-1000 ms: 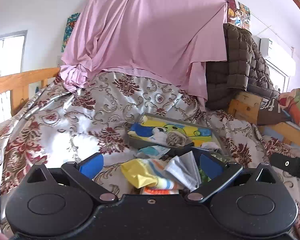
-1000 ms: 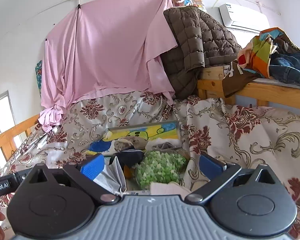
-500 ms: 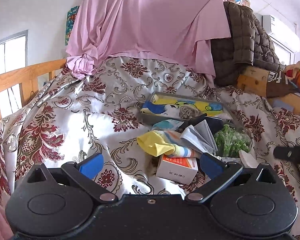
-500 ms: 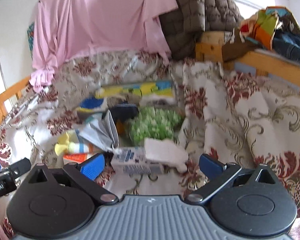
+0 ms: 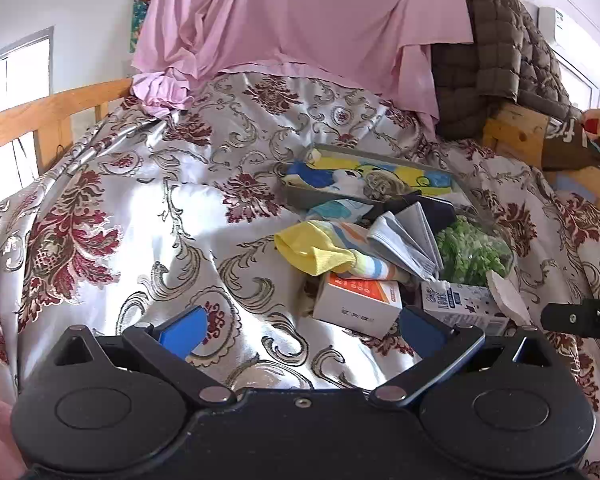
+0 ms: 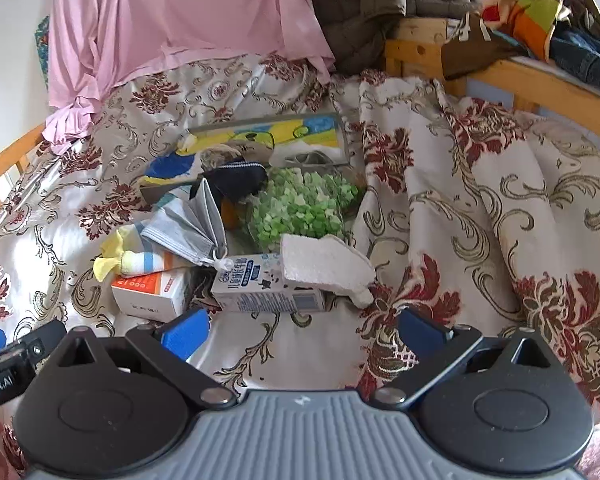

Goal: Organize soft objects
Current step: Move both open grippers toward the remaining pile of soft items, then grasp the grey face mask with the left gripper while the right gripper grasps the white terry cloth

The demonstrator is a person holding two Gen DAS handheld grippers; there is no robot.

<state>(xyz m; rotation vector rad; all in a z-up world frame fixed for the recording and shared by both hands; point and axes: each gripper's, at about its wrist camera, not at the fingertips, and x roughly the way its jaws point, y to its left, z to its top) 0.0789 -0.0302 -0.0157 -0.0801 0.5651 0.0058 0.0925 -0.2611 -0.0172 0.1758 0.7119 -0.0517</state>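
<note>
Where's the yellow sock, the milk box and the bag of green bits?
yellow sock (image 5: 314, 246): left wrist view, on its yellow end.
milk box (image 6: 260, 286): right wrist view, on its printed front face.
bag of green bits (image 6: 300, 208): right wrist view, middle of the green heap.

Bedspread (image 5: 148, 200): silver w/ maroon florals. Sock (image 5: 320, 246): yellow, orange/blue stripes. Box (image 6: 152, 292): white & orange. Carton (image 6: 260, 284): white/blue. Bag of bits (image 6: 300, 208): green. Sheet (image 5: 300, 16): pink.

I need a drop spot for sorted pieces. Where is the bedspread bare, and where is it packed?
Bare: the bedspread left of the yellow sock, out to the wooden rail; also the draped folds right of the foam piece. Crowded: from the tray down to the orange box and milk carton.
</note>
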